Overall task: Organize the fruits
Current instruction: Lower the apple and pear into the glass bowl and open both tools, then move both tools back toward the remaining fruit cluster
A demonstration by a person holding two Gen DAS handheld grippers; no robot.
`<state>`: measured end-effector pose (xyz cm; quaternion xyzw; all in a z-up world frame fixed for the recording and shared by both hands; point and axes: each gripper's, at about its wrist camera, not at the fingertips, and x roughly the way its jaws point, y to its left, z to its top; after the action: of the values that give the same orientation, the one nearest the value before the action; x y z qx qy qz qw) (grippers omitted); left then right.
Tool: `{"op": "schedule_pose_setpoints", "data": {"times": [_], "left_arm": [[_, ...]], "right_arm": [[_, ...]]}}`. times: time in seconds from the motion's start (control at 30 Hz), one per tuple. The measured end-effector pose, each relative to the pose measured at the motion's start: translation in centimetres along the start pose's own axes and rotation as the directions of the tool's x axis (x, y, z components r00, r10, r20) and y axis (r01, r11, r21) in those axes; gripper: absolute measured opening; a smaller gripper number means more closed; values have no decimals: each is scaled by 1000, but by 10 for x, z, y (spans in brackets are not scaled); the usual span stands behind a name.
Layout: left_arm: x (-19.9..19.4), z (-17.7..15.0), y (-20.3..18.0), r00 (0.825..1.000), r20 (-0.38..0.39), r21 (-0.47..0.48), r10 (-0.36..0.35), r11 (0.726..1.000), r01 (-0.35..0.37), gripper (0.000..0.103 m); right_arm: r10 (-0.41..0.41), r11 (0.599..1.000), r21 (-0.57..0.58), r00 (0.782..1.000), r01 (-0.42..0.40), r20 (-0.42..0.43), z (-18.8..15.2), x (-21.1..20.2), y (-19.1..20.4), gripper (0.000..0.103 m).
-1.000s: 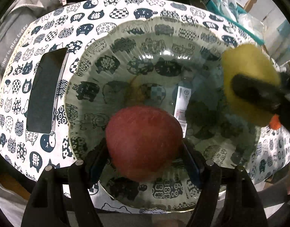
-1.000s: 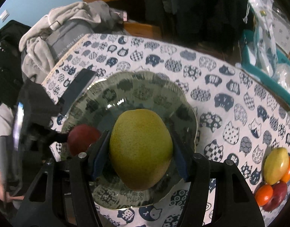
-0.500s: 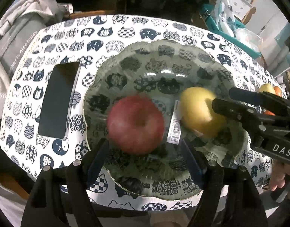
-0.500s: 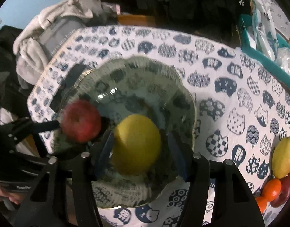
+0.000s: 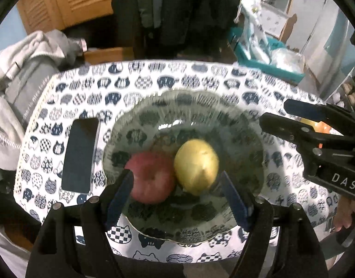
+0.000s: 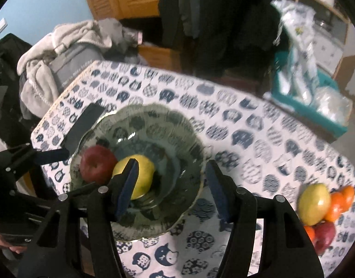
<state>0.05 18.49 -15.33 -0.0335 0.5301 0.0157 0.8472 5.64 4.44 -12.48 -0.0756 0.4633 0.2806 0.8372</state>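
You have two fruits in the glass bowl (image 5: 154, 106) at frame centre: one red apple (image 5: 152, 177) and one yellow pear-like fruit (image 5: 196, 163), touching side by side, the apple to the left. Lower right in the right wrist view lies the loose pile (image 6: 325, 208): one yellow-green fruit, one dark red one, and at least three small orange ones, though blur keeps you from an exact count. One dark phone (image 5: 80, 157) lies just left of the bowl. Your left gripper (image 5: 177, 192) stands spread above the bowl with nothing pinched; your right gripper (image 6: 171, 185) also shows a clear gap between its blue pads, empty, over the bowl's right half. The table wears a white cloth (image 5: 200, 78) printed with navy cat heads. Beyond it, grey clothing is heaped at upper left, wooden louvred doors stand behind, and a teal tray of bags sits at upper right. The bowl sits near the cloth's lower edge; bare cloth lies between the bowl and the pile.
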Motion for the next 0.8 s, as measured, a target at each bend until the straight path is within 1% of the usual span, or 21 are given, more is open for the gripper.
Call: {"op": "schedule_pose_setpoints", "data": {"times": [0.17, 0.33, 0.5, 0.63, 0.7, 0.8], "left_arm": [[-22, 9, -10, 998, 59, 9, -18, 1000, 18, 79], [-47, 18, -24, 992, 122, 34, -34, 999, 30, 79], [-76, 26, -37, 980, 192, 56, -57, 997, 47, 80], [-92, 30, -46, 970, 235, 73, -62, 996, 46, 81], [-98, 31, -50, 965, 256, 82, -60, 996, 40, 85], [-106, 32, -55, 958, 280, 92, -67, 995, 43, 86]], "right_arm": [[-41, 999, -1, 996, 41, 79, 9, -34, -5, 62], [-79, 996, -17, 984, 83, 158, 16, -65, -8, 67], [-109, 993, -23, 968, 118, 227, 18, -95, -13, 72], [-121, 991, -20, 956, 131, 266, 18, -116, -18, 74], [-122, 991, -19, 952, 133, 281, 17, -125, -20, 76], [-128, 990, -11, 944, 138, 303, 15, -137, -23, 79]]}}
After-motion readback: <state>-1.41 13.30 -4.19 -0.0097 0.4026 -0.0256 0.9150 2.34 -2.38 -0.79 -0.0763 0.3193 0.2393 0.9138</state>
